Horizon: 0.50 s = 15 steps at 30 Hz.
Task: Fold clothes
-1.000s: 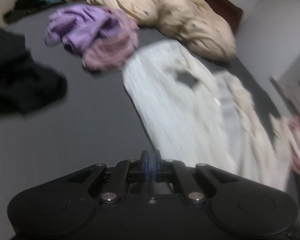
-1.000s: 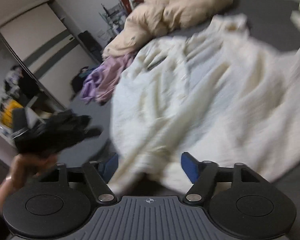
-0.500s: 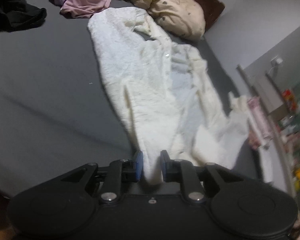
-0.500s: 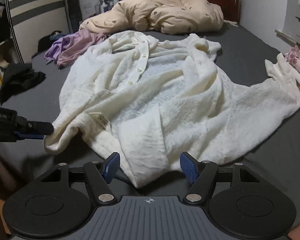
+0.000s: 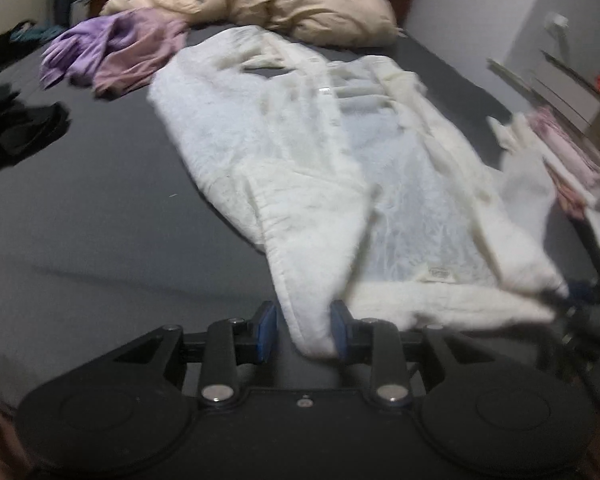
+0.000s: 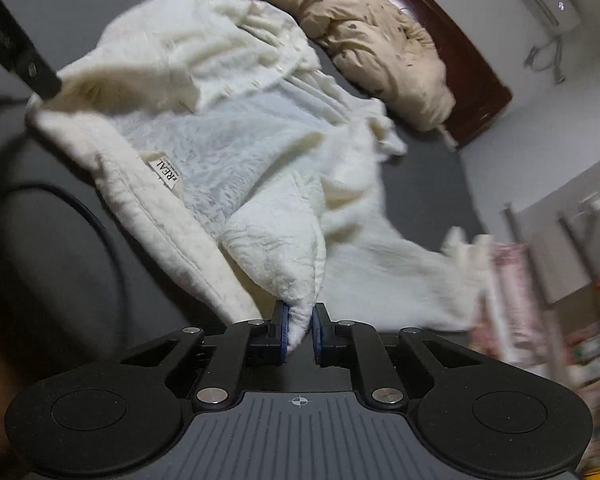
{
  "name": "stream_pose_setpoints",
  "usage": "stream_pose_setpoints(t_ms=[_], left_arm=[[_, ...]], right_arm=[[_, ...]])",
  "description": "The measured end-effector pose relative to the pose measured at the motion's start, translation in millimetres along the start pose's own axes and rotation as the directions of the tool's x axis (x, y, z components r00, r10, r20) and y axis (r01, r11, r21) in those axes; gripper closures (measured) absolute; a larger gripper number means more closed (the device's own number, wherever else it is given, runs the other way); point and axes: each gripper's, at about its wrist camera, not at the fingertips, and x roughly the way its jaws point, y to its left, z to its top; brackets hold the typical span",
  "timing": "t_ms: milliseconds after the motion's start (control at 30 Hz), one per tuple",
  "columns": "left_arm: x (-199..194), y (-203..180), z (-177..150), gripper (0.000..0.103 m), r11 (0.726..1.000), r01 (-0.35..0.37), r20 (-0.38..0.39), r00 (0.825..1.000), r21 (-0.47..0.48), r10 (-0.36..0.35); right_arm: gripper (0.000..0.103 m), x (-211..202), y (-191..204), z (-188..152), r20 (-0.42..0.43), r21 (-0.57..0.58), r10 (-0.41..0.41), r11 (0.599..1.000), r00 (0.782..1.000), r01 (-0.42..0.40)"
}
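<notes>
**Both grippers at the white coat's bottom edge**

The fluffy white coat (image 5: 308, 168) lies spread on the dark bed (image 5: 100, 208), stretching away from both grippers. L gripper (image 5: 303, 332): jaws partly open & opening, a corner of the hem hangs between the pads, touching the right one. R gripper (image 6: 300, 330): jaws nearly closed & closing, with a pointed corner of the coat squeezed between them.
</notes>
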Motion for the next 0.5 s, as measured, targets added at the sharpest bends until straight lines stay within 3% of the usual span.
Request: stream_pose_setpoints(t_ms=[67,167,400,500], left_arm=[[-3.9,-10.0,-2.4,0.074,0.999,0.000,0.015,1.000,0.050,-0.001],[-8.7,-18.4,-5.7,0.074,0.994,-0.019,0.035,0.999,0.104,0.015],[-12.7,-16.4,1.6,0.073,0.994,-0.018,0.071,0.997,0.106,0.011],[-3.8,-29.3,8.8,0.072,0.987,-0.015,0.081,0.997,0.158,0.002]], right_arm=[[0.091,-1.4,-3.7,-9.3,-0.018,0.005,0.011,1.000,1.000,-0.011],[0.091,-1.4,-2.8,-16.1,-0.035,0.103,0.148,0.984,0.988,-0.144],[0.090,-5.9,-1.8,-9.1,-0.016,0.160,0.089,0.983,0.996,-0.085],[0.090,-7.3,-0.6,-7.8,-0.028,0.151,0.067,0.987,0.997,-0.062]])
